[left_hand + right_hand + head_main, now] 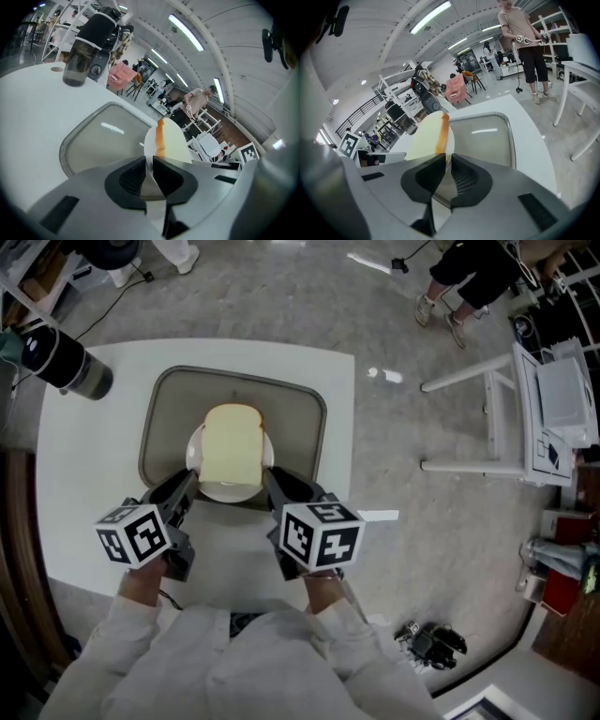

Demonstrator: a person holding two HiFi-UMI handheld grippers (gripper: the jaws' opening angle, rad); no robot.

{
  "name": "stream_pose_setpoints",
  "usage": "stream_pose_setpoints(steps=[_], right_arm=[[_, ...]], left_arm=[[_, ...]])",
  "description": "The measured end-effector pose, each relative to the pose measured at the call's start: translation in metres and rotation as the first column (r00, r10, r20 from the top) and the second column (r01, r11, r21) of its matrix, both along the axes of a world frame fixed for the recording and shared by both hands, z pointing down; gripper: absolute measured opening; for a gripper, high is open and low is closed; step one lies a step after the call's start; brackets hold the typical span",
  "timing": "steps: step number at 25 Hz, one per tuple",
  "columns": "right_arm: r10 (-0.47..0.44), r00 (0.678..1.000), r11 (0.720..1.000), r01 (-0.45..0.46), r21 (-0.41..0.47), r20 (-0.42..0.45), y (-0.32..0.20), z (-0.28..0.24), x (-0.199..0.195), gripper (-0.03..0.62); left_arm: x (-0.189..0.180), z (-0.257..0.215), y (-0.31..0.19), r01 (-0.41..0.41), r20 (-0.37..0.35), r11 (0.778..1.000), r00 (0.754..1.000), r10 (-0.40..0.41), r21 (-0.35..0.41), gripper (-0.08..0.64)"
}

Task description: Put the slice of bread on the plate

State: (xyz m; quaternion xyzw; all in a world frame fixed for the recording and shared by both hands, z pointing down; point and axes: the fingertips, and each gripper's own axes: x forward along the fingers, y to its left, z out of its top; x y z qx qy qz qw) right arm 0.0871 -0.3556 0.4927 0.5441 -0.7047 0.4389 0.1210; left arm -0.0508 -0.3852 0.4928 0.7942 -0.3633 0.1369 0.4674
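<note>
Over tray (169,413), left gripper (187,480) and right gripper (273,480) fingers each clamp plate (225,492) rim; bread slice (232,442) on plate

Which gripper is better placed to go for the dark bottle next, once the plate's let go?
Left, probably. The left gripper grips the plate by its left rim, the side where the dark bottle stands; the right gripper, on the right rim, would have to cross the bread.

The plate (230,490) sat in a tray (169,418) on the table (84,484), the slice of bread (232,442) on it. The left gripper (187,486) and right gripper (272,486) pinched its near rim, one on each side. A bottle (66,362) stood at the table's far left corner.
</note>
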Motion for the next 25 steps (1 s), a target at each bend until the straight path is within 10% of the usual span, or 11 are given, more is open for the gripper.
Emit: stream_pose_setpoints(steps=[25], right_arm=[[0.017,1.0,0.994,-0.018,-0.104,-0.01,-0.04,0.05,0.002,0.046]], left_arm=[[0.001,0.037,-0.031,0.034,0.069,0.999,0.997,-0.032,-0.029,0.051]])
